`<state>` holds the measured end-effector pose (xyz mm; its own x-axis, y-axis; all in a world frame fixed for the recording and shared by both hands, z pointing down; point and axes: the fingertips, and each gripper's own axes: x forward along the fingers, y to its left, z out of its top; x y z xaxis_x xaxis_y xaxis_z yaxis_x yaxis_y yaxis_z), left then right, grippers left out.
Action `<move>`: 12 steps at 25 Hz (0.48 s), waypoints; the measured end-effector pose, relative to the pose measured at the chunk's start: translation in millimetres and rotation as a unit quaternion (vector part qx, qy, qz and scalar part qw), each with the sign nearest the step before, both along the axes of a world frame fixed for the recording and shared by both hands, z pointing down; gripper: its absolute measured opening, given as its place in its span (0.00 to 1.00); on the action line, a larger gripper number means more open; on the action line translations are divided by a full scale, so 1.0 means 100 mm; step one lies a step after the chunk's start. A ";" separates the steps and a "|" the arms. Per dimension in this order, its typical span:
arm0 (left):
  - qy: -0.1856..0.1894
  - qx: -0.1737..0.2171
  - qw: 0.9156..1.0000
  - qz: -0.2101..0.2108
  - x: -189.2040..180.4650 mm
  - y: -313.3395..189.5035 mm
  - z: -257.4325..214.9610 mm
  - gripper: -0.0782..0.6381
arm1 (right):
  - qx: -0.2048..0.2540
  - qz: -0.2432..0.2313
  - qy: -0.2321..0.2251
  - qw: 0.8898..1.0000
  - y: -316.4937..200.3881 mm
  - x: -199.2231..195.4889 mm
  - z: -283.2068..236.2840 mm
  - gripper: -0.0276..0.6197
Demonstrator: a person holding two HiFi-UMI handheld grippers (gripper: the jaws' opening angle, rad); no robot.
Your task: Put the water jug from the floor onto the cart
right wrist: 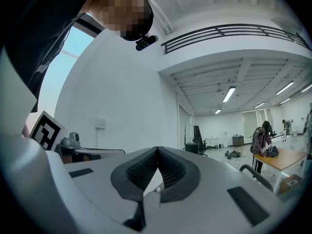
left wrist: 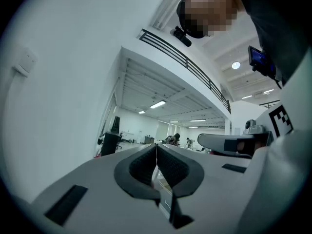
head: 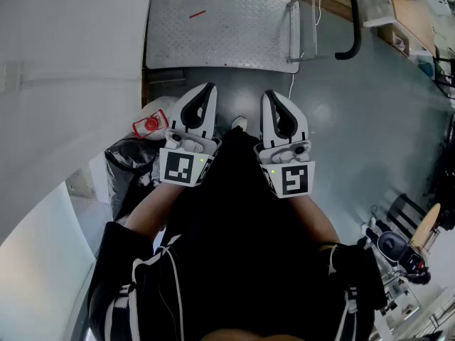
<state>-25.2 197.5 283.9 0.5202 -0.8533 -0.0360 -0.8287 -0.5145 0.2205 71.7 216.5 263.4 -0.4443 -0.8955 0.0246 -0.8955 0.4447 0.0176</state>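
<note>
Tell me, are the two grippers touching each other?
Apart. The head view shows a clear strip of floor between the left gripper and the right gripper.

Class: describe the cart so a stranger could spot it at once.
Start at the grey floor beside the white wall. On it stands the cart: the only thing with a studded metal deck and a black looped handle.

No readable text, label, brand, number or sign anywhere.
</note>
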 end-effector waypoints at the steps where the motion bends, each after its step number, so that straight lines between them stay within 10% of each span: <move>1: 0.003 0.001 1.000 -0.002 0.00 0.01 0.00 0.13 | 0.000 -0.001 -0.002 1.000 0.01 0.00 0.01 0.07; 12: -0.015 -0.032 0.997 -0.064 -0.19 0.09 0.26 0.13 | -0.014 -0.015 -0.023 1.000 0.10 0.24 0.08 0.07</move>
<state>-44.6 207.0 310.3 0.4070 -0.9128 0.0348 -0.8931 -0.3896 0.2247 96.0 227.0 271.2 -0.4714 -0.8815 0.0275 -0.8817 0.4703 -0.0366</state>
